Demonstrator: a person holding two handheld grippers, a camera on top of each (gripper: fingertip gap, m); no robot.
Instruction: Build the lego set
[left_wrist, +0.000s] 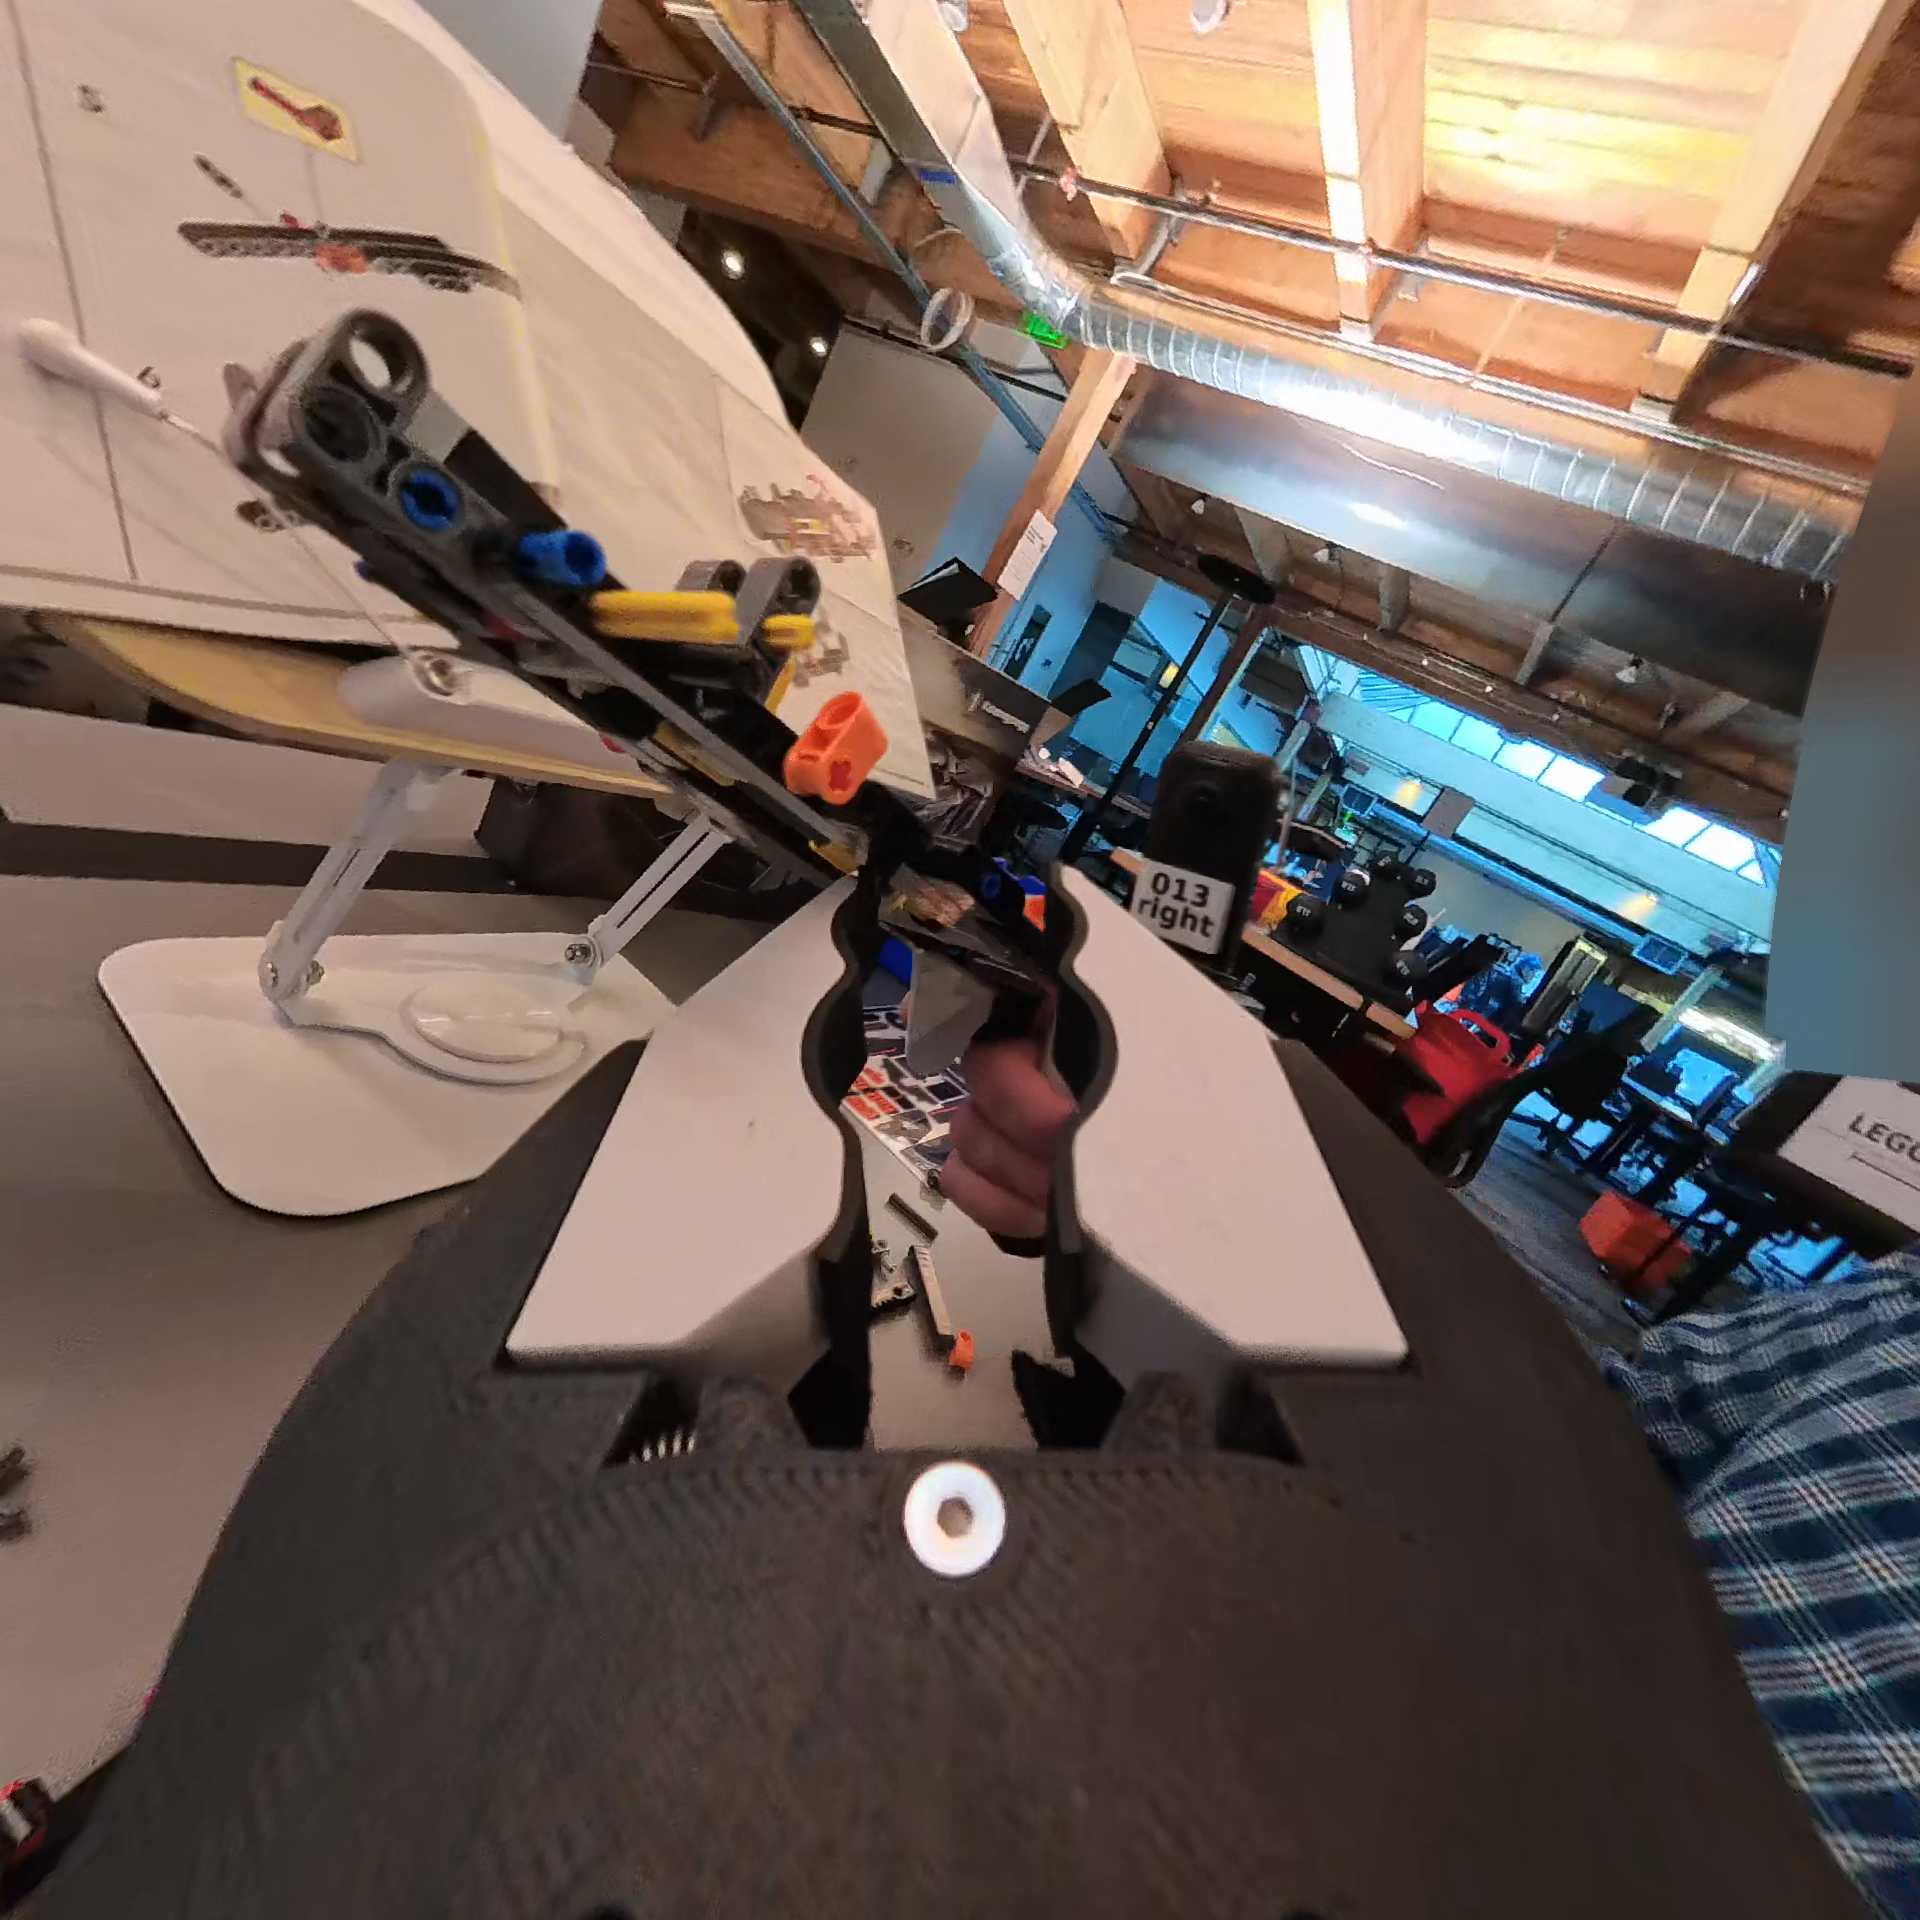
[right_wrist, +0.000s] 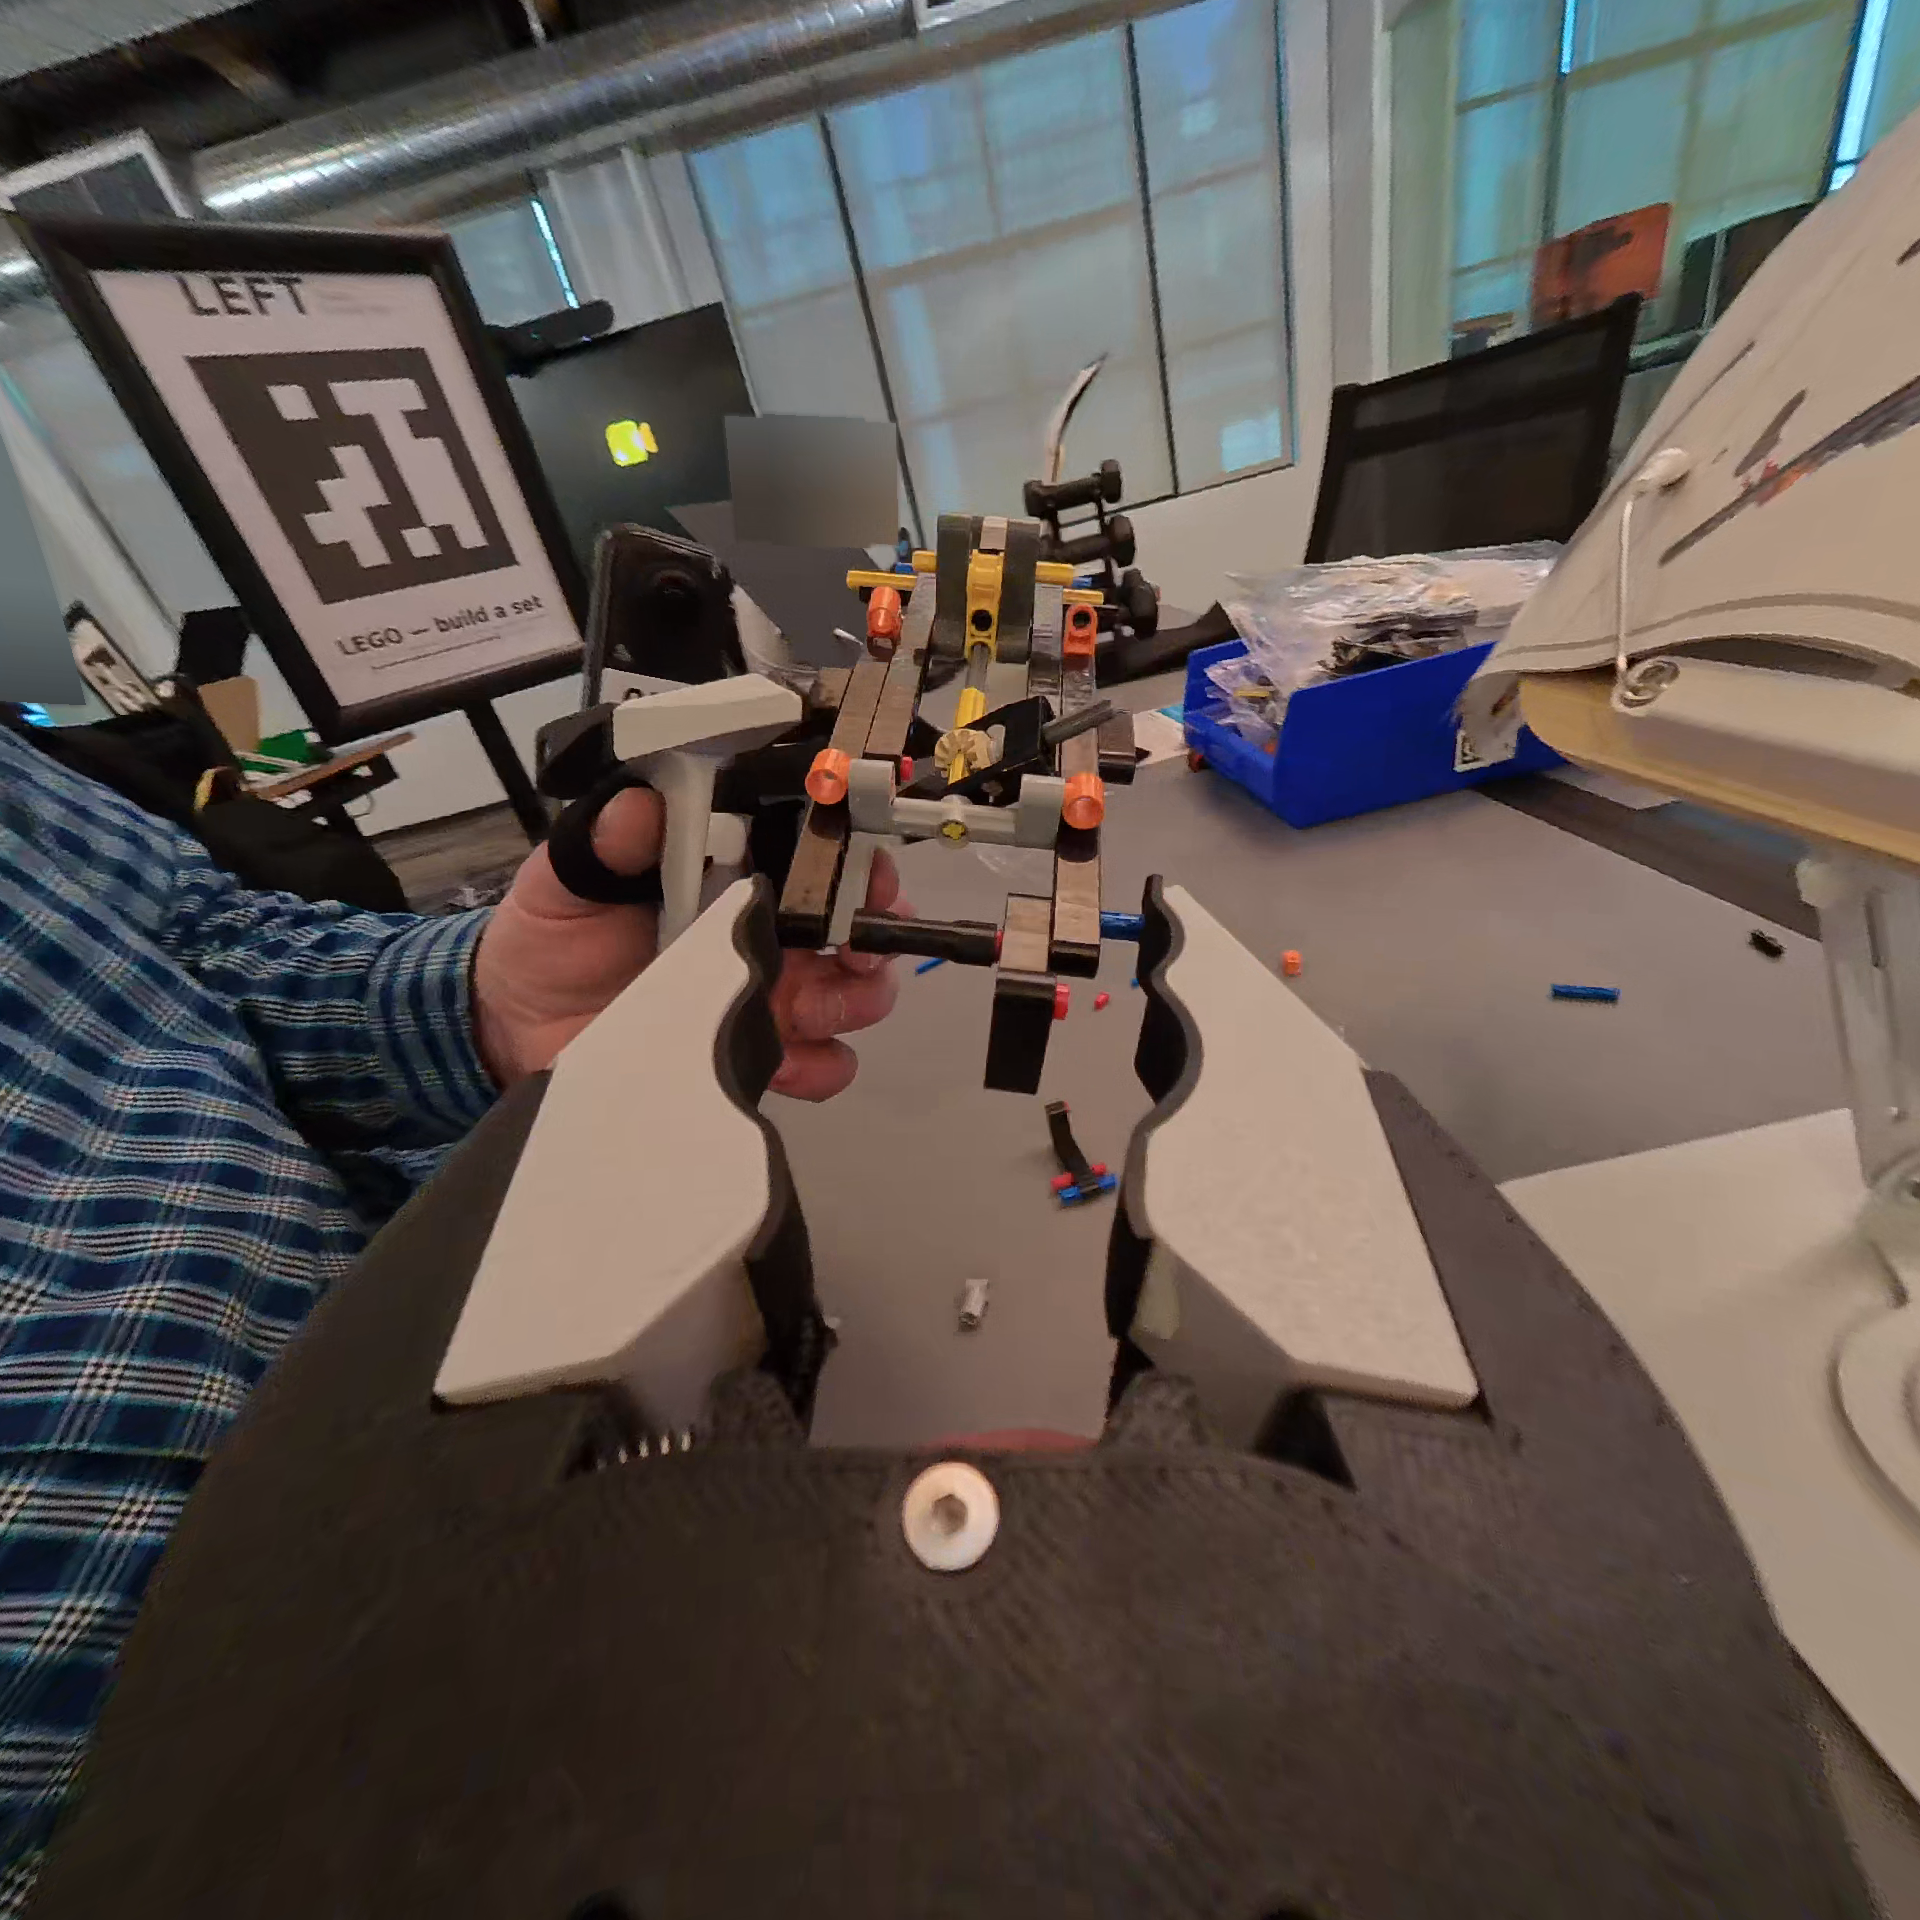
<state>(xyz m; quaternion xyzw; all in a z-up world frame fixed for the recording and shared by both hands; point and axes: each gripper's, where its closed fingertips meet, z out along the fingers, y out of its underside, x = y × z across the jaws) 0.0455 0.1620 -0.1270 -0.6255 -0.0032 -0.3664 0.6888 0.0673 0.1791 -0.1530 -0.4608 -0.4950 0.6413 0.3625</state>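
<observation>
A long black Lego chassis (left_wrist: 582, 613) with yellow, blue and orange parts is held up in the air. My left gripper (left_wrist: 956, 904) is shut on one end of it, and the frame runs up and to the left from the fingertips. In the right wrist view the chassis (right_wrist: 966, 748) hangs in front, gripped from its left side by the left gripper (right_wrist: 727, 758). My right gripper (right_wrist: 956, 904) is open and empty. The near end of the chassis sits just beyond and between its fingertips, not touching them.
An open instruction booklet (left_wrist: 312, 208) rests on a white stand (left_wrist: 312, 1070), at the right in the right wrist view (right_wrist: 1714, 582). Loose pieces lie on the grey table (right_wrist: 1558, 1060): a black part with red and blue pins (right_wrist: 1075, 1164), a grey pin (right_wrist: 974, 1299), a blue axle (right_wrist: 1584, 992). A blue bin (right_wrist: 1351, 748) holds bags. The gap from one gripper's tips to the other's is roughly 5 cm.
</observation>
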